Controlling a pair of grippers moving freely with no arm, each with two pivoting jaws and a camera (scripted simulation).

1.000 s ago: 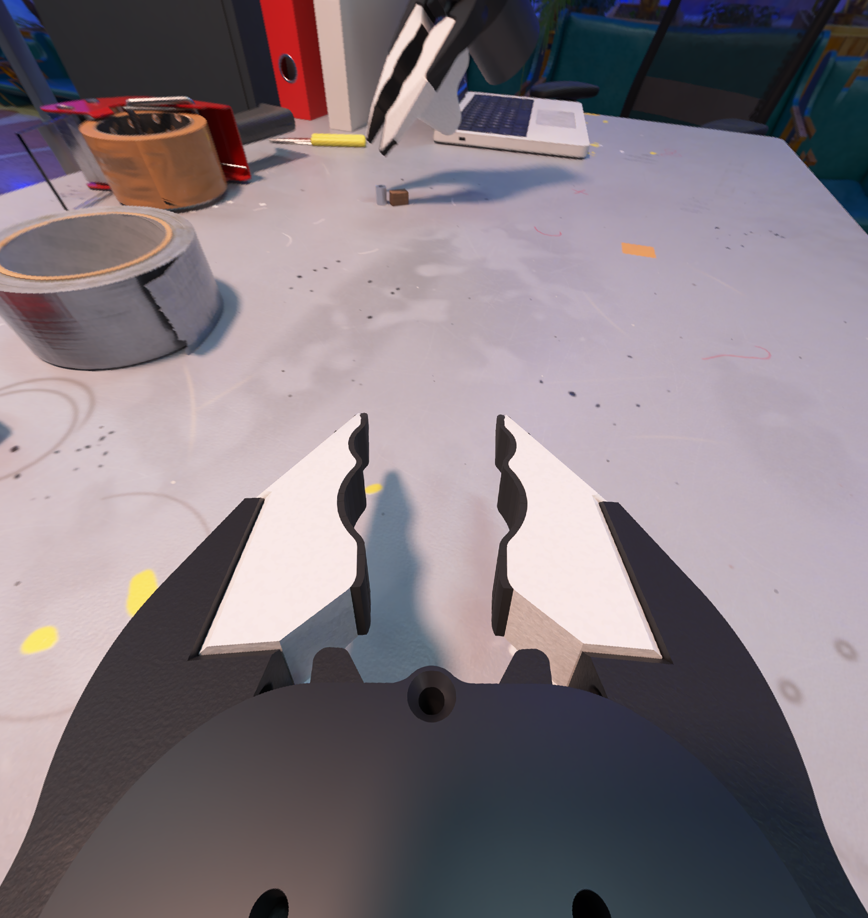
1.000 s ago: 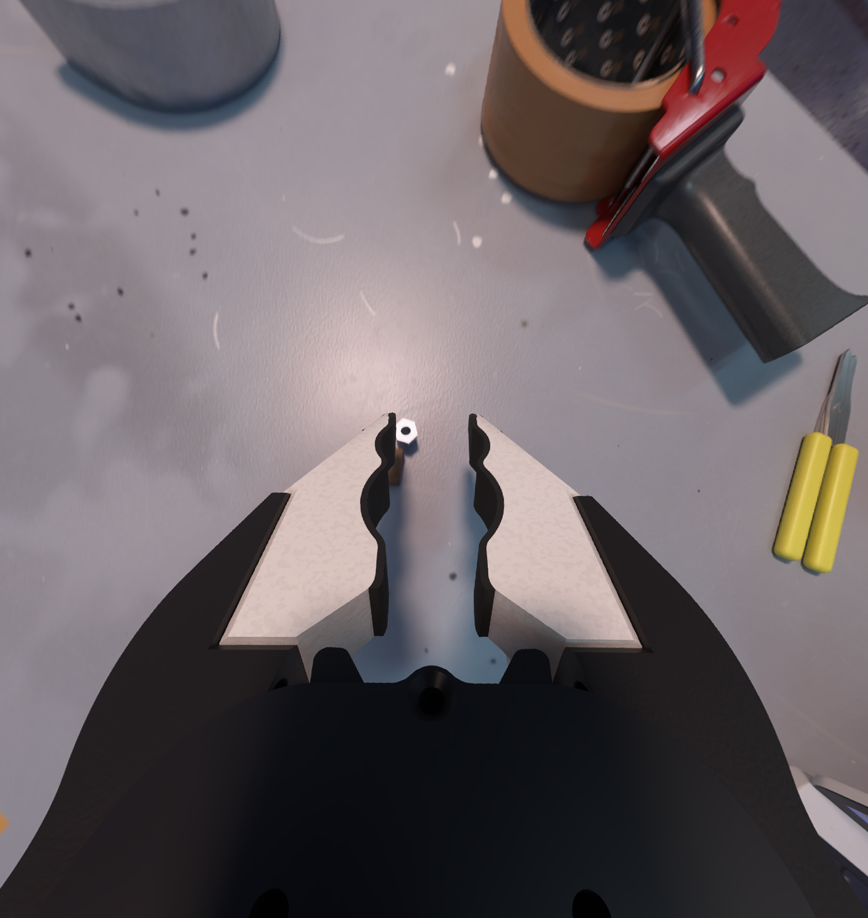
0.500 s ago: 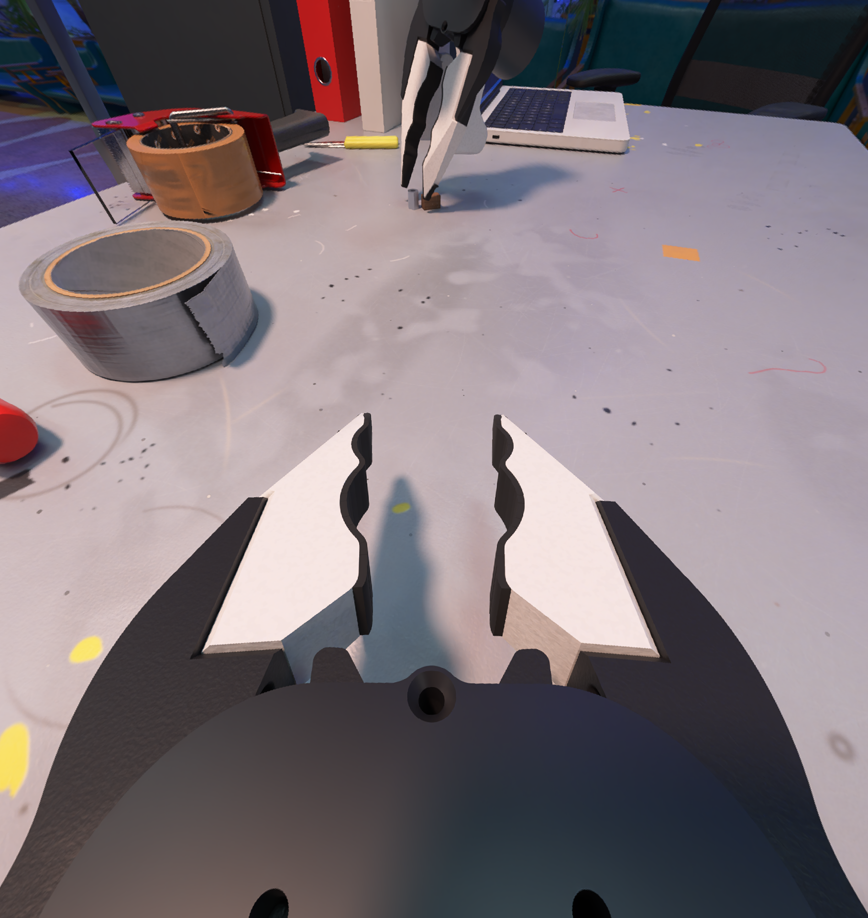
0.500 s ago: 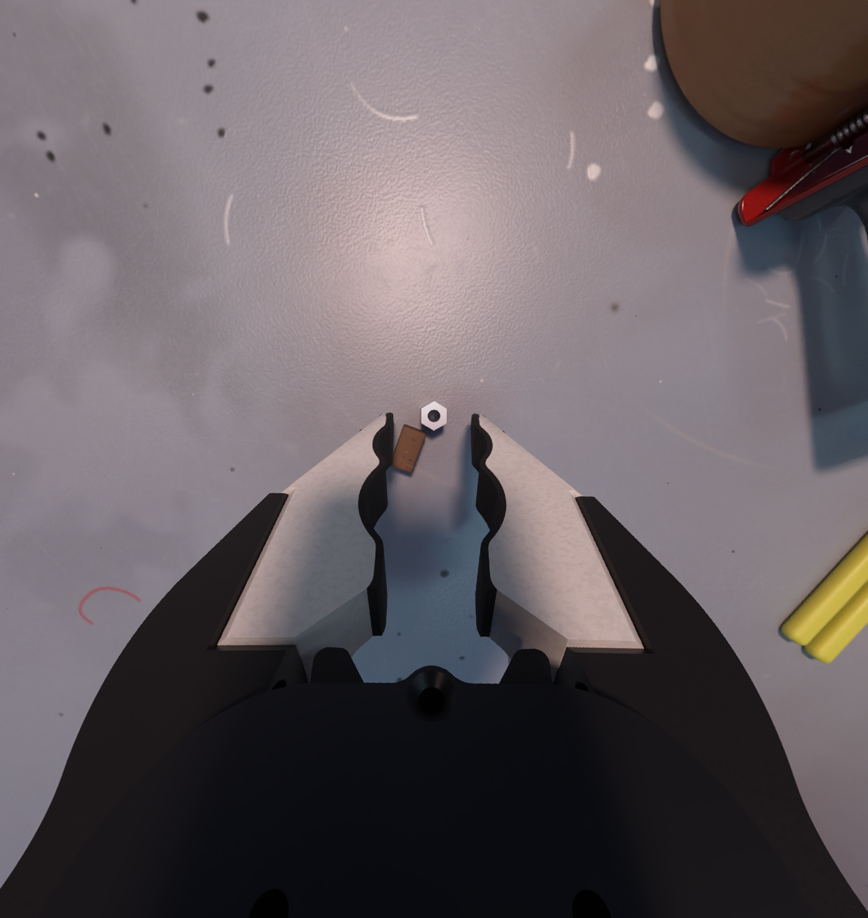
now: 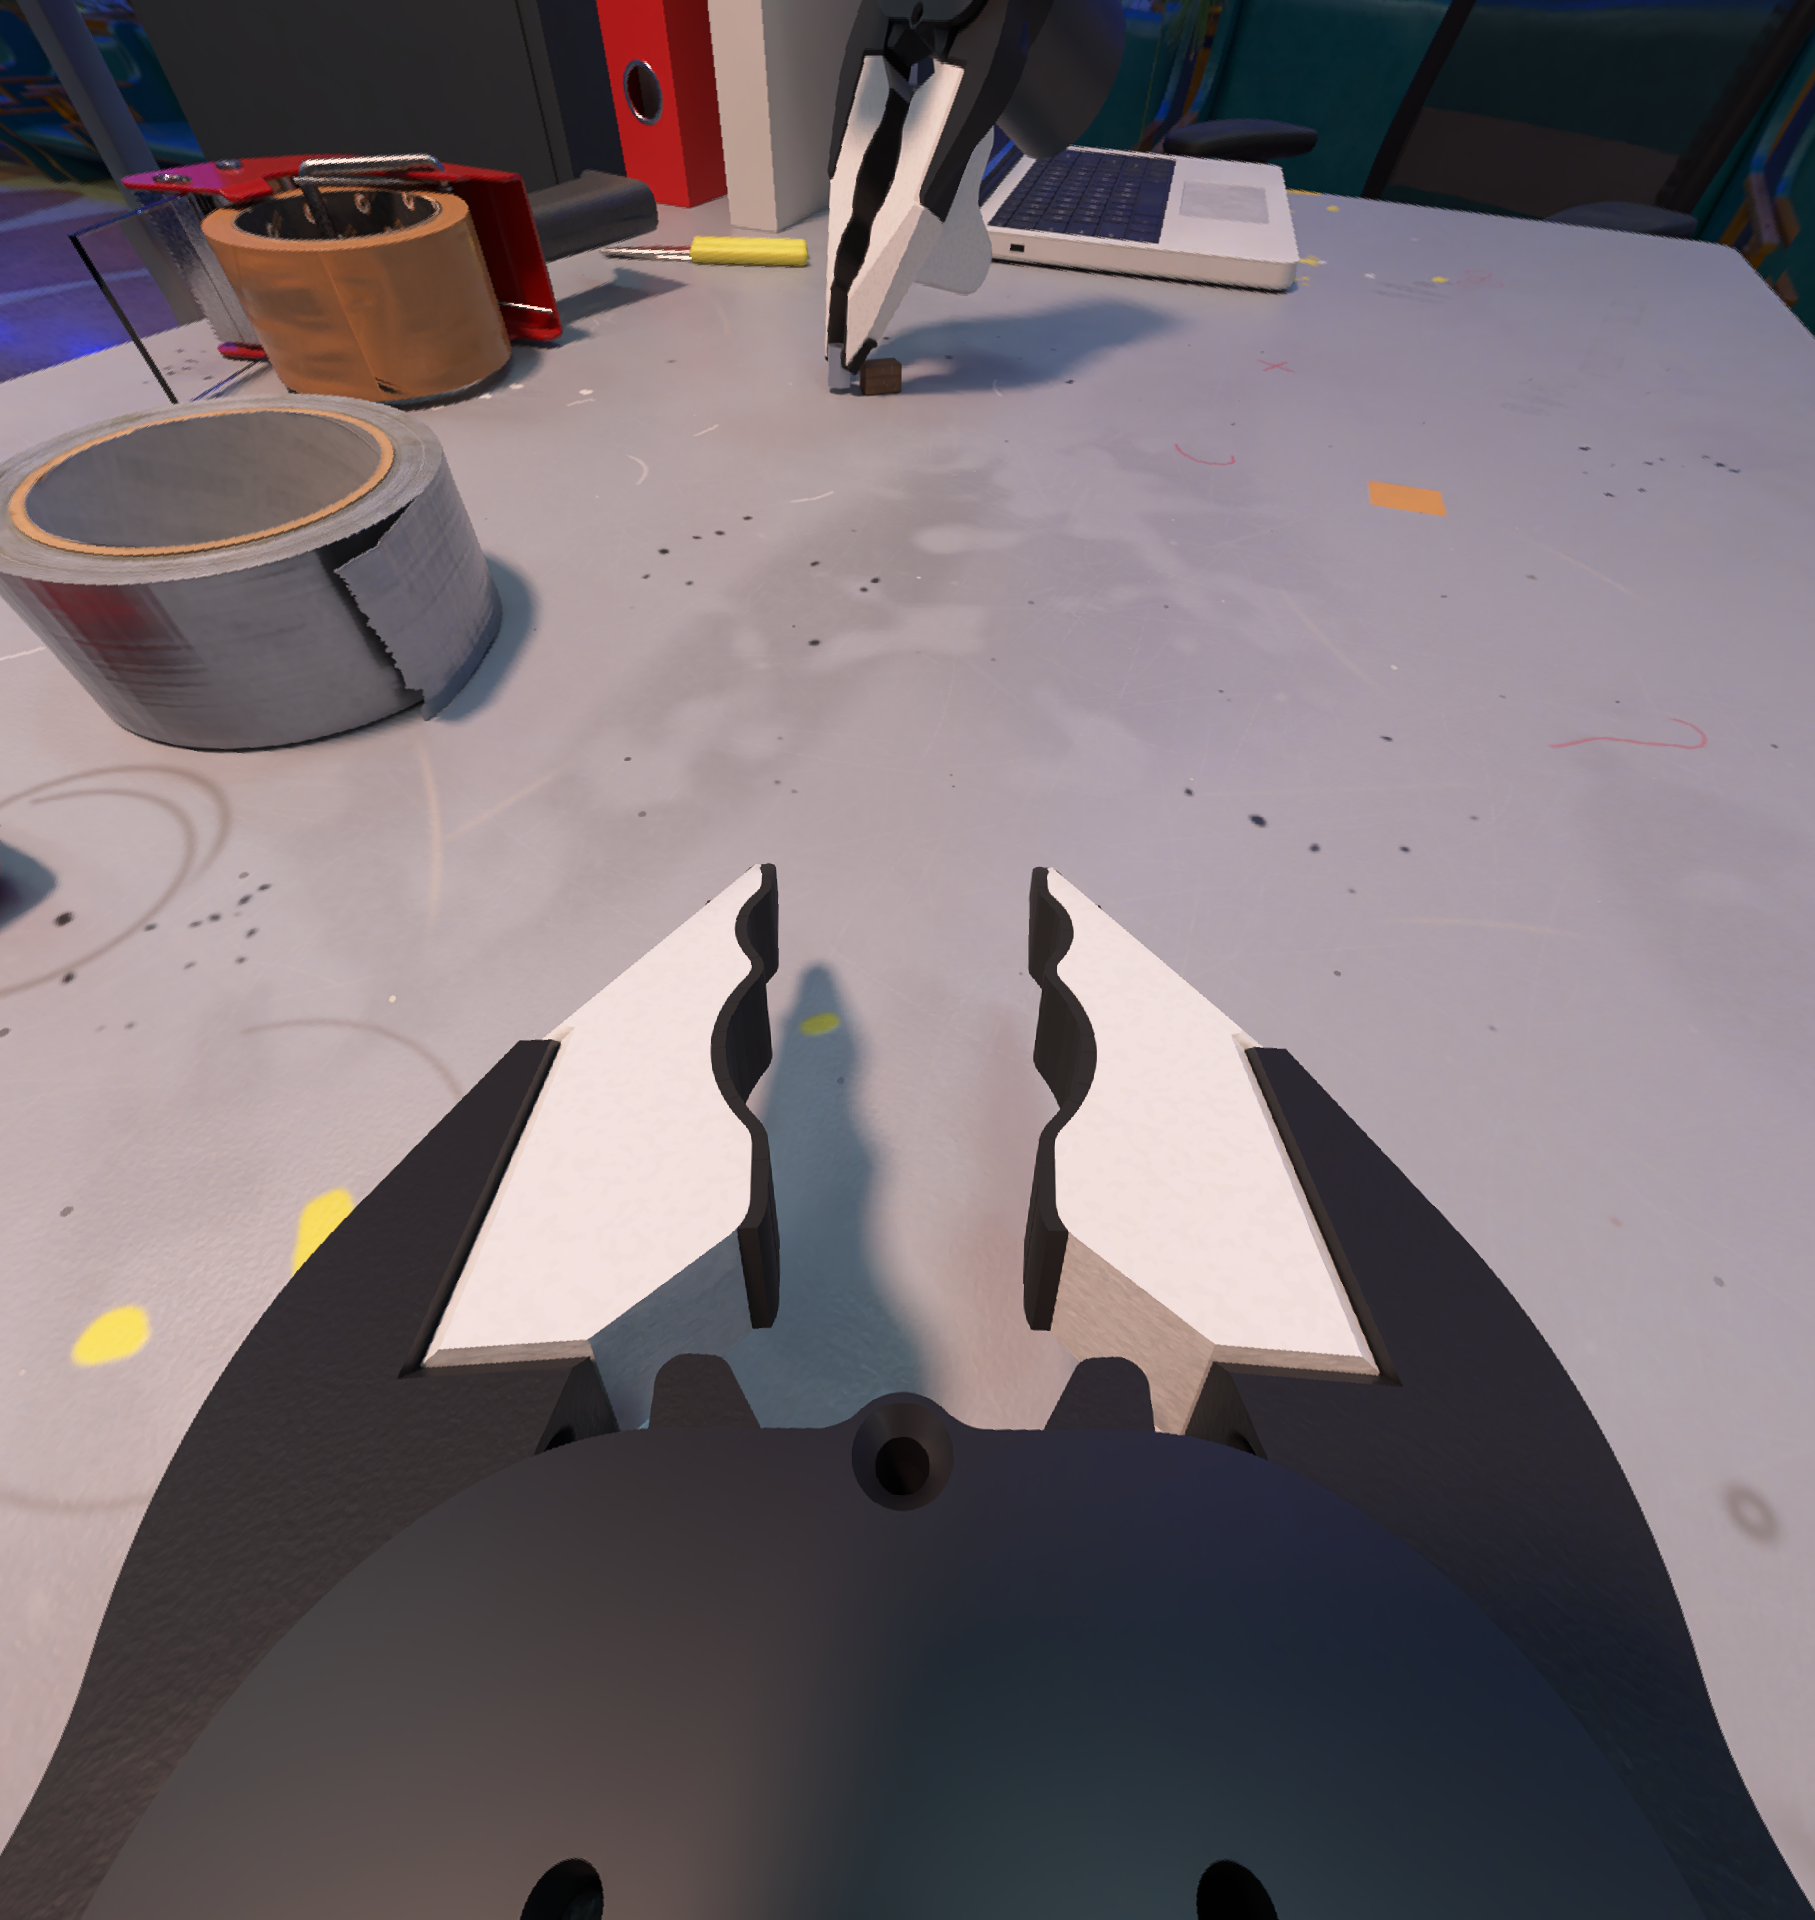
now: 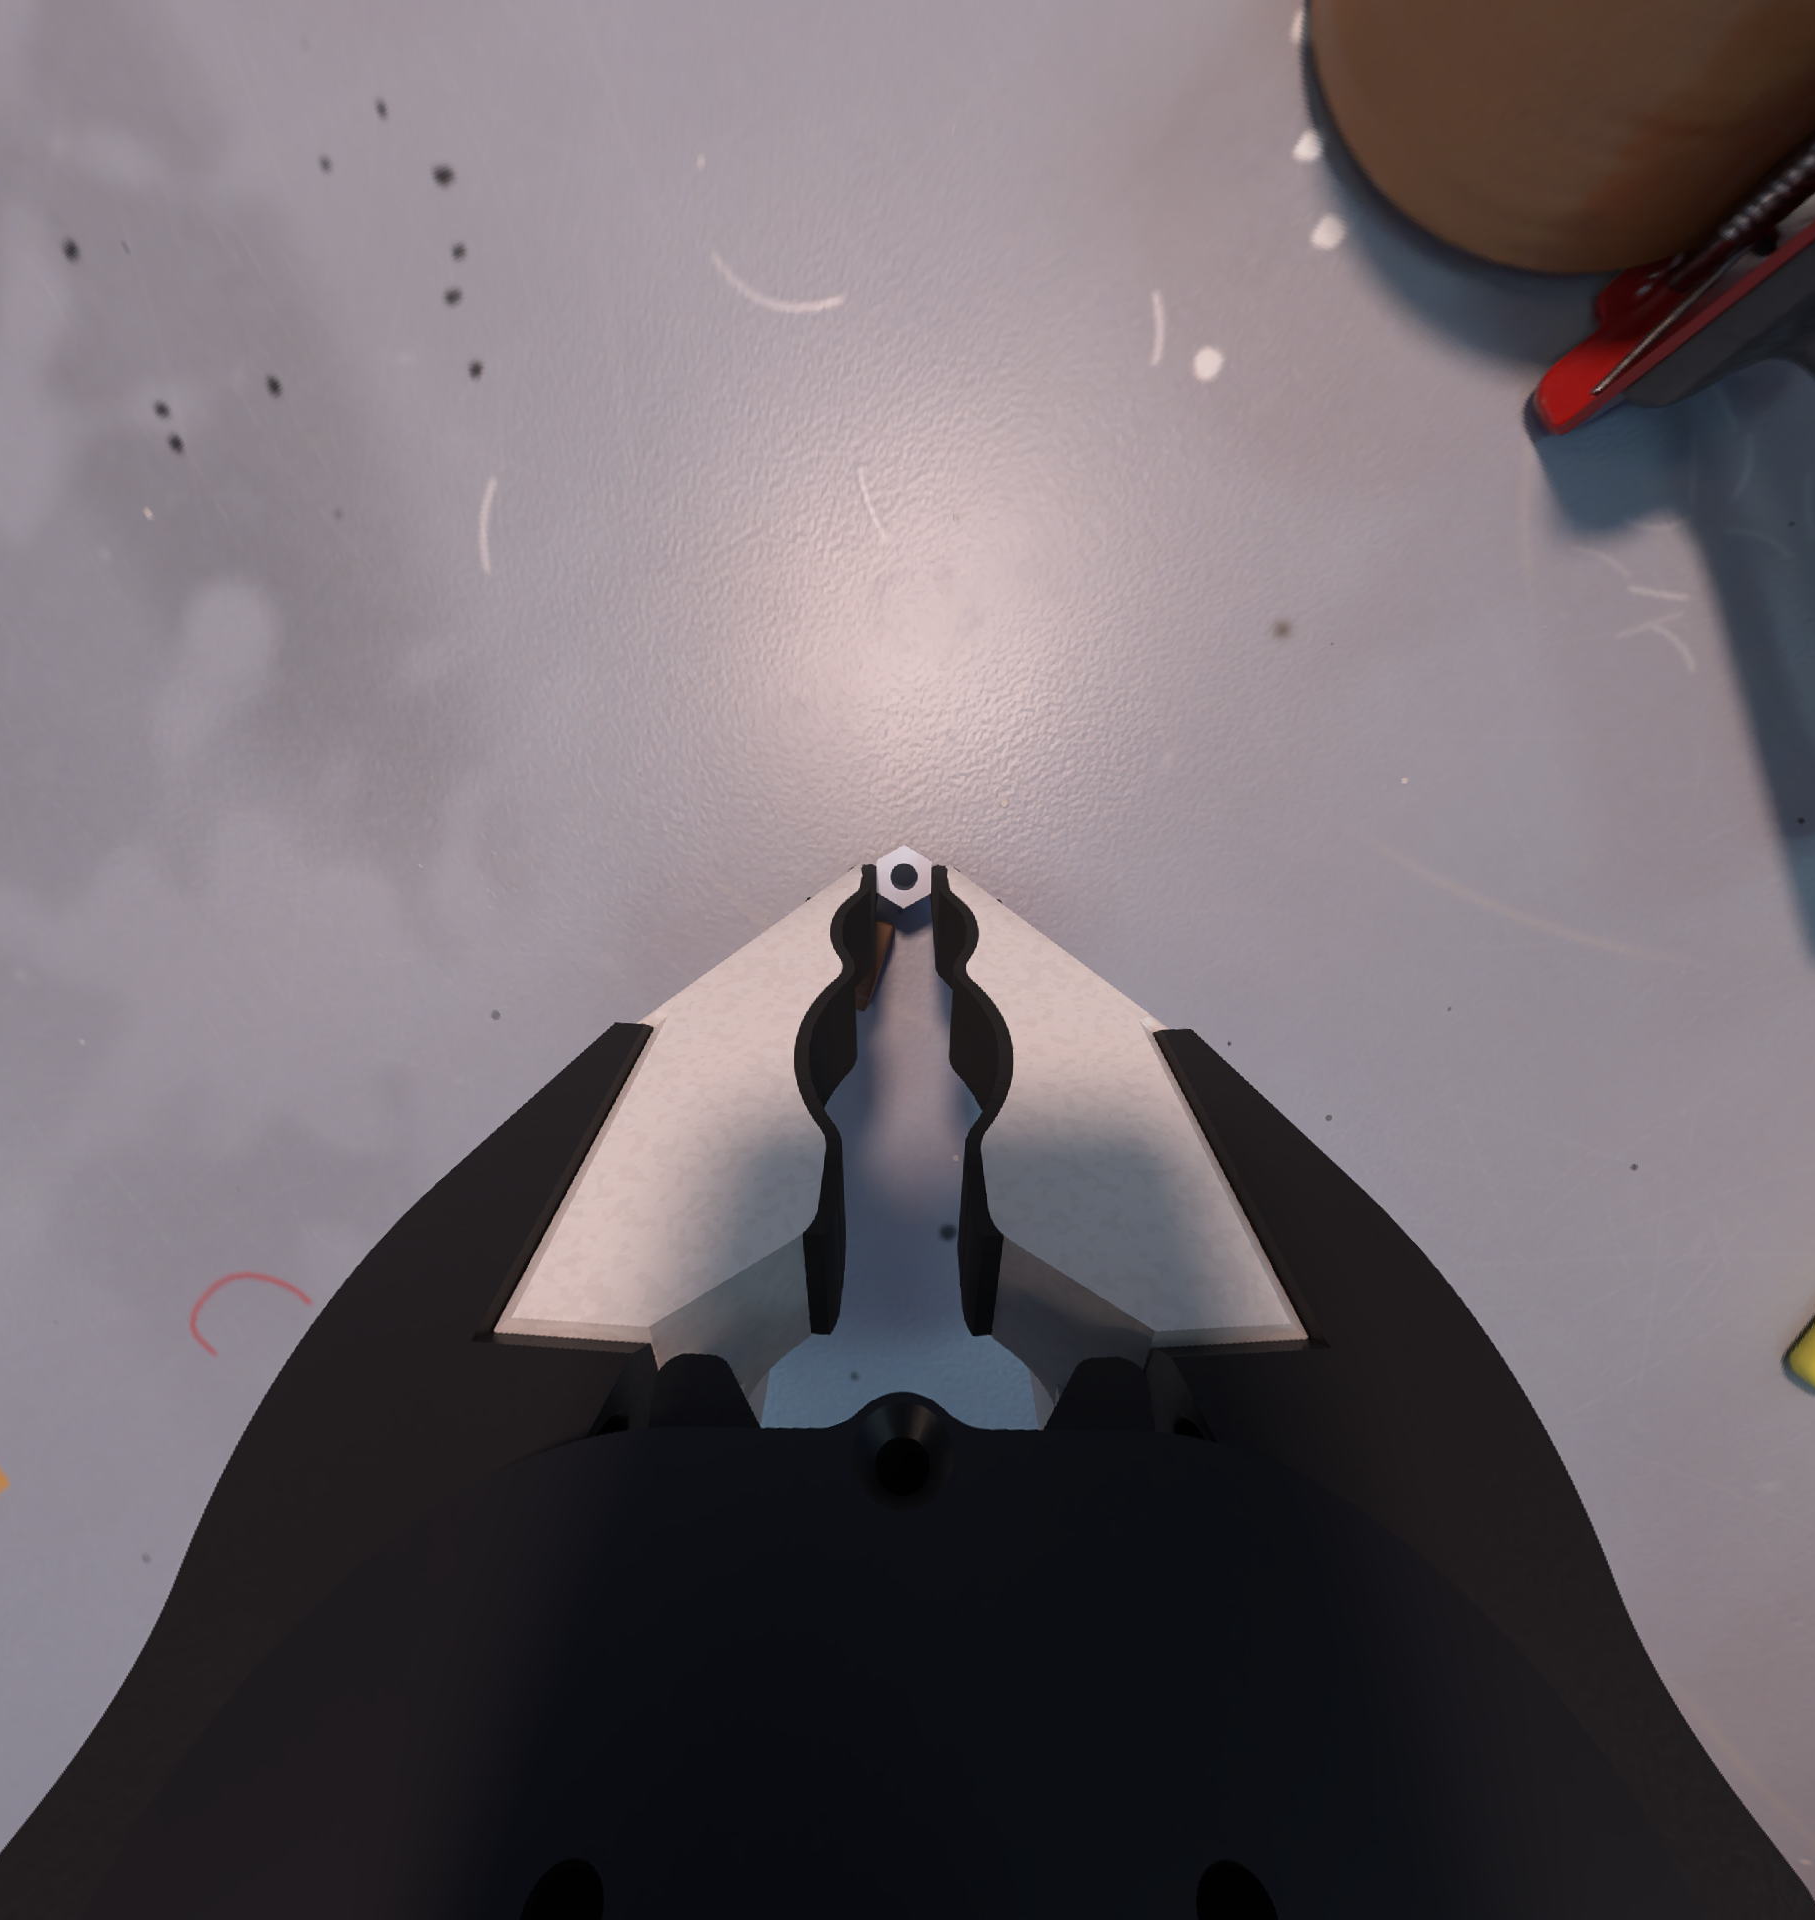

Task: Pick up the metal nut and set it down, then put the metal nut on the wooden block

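In the right wrist view, the small silver hex metal nut (image 6: 901, 879) sits between the tips of my right gripper (image 6: 901, 883), which is shut on it, pointing straight down at the grey table. A sliver of the brown wooden block (image 6: 879, 961) shows just behind the nut, mostly hidden by the left finger. In the left wrist view, the right gripper (image 5: 849, 358) stands upright at the far middle with the nut (image 5: 838, 376) at its tips and the wooden block (image 5: 881, 376) beside it on the table. My left gripper (image 5: 901, 883) is open and empty, low over the near table.
A grey duct tape roll (image 5: 217, 571) lies at left, and a brown tape roll in a red dispenser (image 5: 363, 275) behind it, also in the right wrist view (image 6: 1609, 156). A yellow-handled tool (image 5: 747, 250), a laptop (image 5: 1142, 223) and binders (image 5: 664, 94) stand at the back.
My right gripper came down to the table and closed its fingers on the nut next to the block. The left gripper drifted slightly and stayed open.
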